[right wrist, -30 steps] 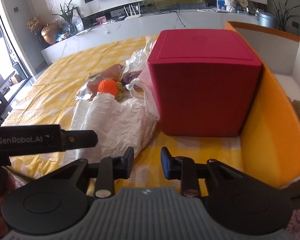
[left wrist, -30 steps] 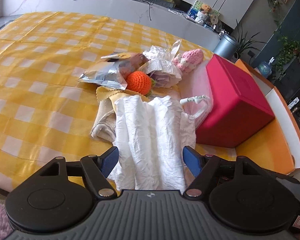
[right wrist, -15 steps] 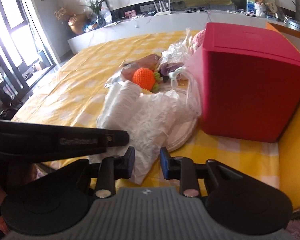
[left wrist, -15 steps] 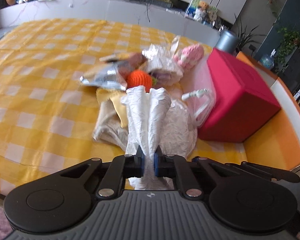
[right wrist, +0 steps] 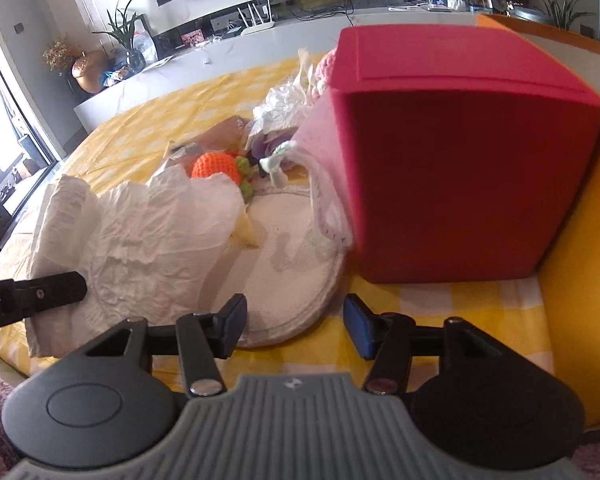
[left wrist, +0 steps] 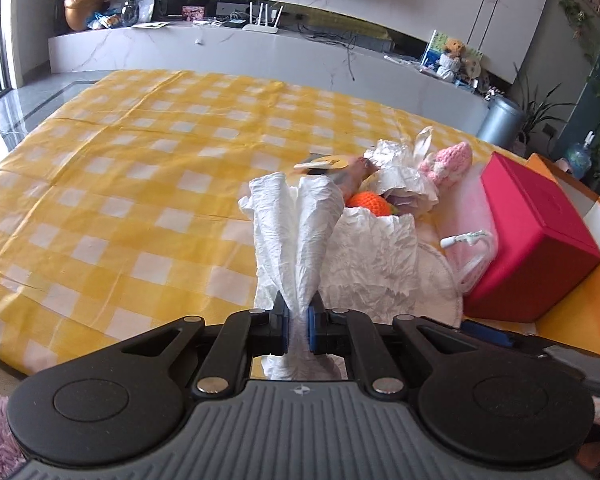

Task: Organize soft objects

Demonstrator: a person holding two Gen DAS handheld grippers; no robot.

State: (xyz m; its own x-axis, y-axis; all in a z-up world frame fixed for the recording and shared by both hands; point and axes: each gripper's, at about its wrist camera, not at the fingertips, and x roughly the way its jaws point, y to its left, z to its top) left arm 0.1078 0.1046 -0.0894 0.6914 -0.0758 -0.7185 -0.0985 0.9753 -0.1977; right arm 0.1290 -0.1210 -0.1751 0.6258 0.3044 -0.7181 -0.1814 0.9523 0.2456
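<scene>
The left gripper (left wrist: 298, 330) had its jaws pressed together on a fold of the white crinkled cloth (left wrist: 296, 240), so that the cloth rose between the jaws in two gathered ridges and was lifted at its near end. The rest of the cloth lay on the yellow checked surface (left wrist: 140, 184), partly over a round white pad (right wrist: 296, 280). The right gripper (right wrist: 294, 324) stood with its jaws wide apart and held nothing; it hovered above the near edge of the round pad, close in front of the red box (right wrist: 452, 168). Behind the cloth lay a small pile: an orange crocheted ball (right wrist: 214, 165), a silver foil bag (left wrist: 340, 176), a crumpled plastic bag (left wrist: 396, 168) and a pink knitted toy (left wrist: 448, 160). The red box stood just beside this pile, next to an orange bin wall (right wrist: 580, 240).
</scene>
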